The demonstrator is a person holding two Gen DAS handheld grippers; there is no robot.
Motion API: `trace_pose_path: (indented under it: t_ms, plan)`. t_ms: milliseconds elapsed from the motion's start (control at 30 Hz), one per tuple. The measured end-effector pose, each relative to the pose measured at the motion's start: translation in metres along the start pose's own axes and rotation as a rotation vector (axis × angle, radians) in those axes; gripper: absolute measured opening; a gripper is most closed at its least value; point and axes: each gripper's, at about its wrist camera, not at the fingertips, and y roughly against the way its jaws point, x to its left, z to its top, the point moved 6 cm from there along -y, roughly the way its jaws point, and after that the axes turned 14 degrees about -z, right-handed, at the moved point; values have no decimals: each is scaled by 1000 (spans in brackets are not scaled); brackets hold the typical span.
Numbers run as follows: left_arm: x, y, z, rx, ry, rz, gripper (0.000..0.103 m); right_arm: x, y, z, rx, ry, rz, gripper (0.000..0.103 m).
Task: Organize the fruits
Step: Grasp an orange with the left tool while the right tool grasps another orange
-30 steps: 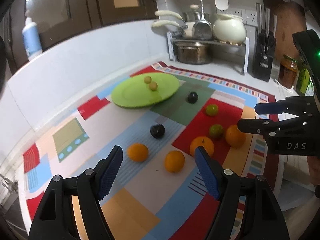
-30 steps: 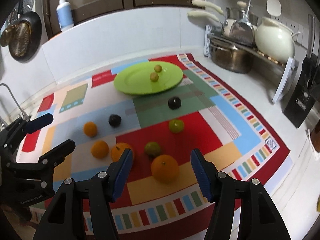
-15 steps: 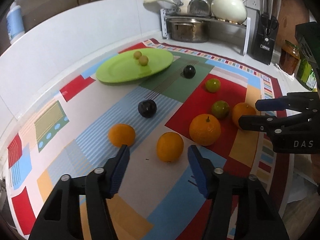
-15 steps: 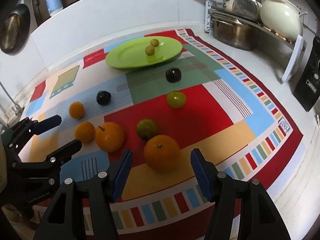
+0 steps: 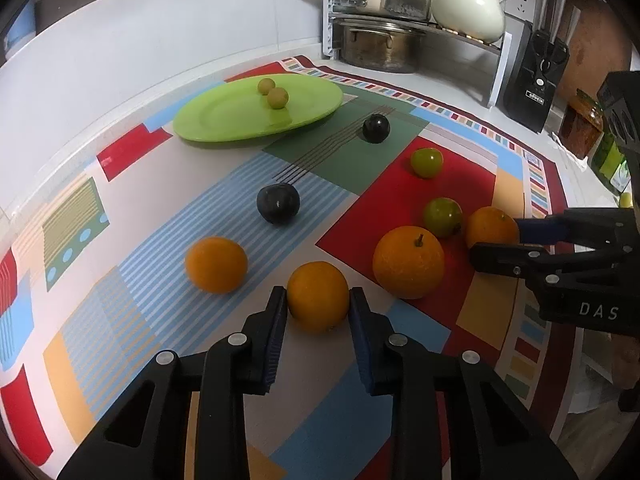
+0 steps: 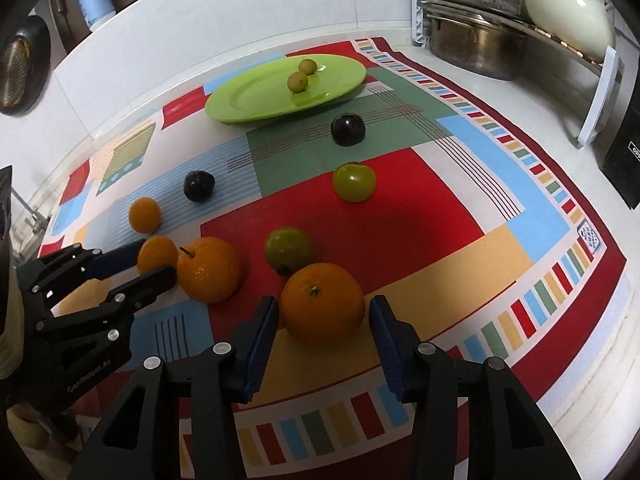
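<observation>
Left gripper [image 5: 318,312] clamped on small round orange [image 5: 318,296], lower centre; right gripper [image 6: 322,322], closing, astride large orange [image 6: 322,303], pads apart from peel; both apparently bound for flat green plate [image 5: 224,120], upper left.

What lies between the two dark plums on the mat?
Nothing: in the right wrist view only bare mat separates the near dark plum from the far dark plum.

Both wrist views close, angled down, sharing the mat [image 5: 224,208]
</observation>
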Motion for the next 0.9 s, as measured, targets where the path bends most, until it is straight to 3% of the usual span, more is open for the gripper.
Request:
trace_pose_path:
  t_ms: [333,900]
  plan:
    - [-5,11,2,-12,10,4,31,1,6,-1,-17,7,12,42]
    - [-12,53,33,-117,-2,27,31,15,57,29,-183,47,60,42]
